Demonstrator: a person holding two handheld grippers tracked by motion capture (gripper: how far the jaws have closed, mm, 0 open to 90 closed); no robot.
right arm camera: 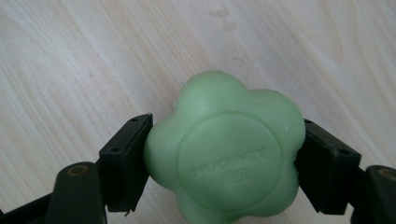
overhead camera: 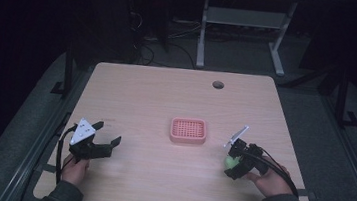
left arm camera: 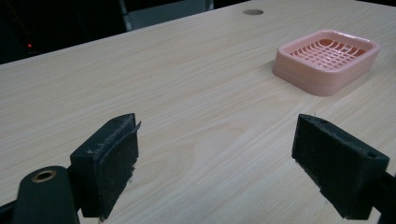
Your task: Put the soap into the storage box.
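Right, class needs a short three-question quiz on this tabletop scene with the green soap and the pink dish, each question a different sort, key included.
1. True or false: the right gripper is shut on the green flower-shaped soap.
2. Multiple choice: the pink soap dish is (A) holding the soap, (B) empty near the middle of the table, (C) held by the left gripper.
3. Fill in: the left gripper's jaws stand ____ with nothing between them.

Key: 1 true. 2 B. 3 open.
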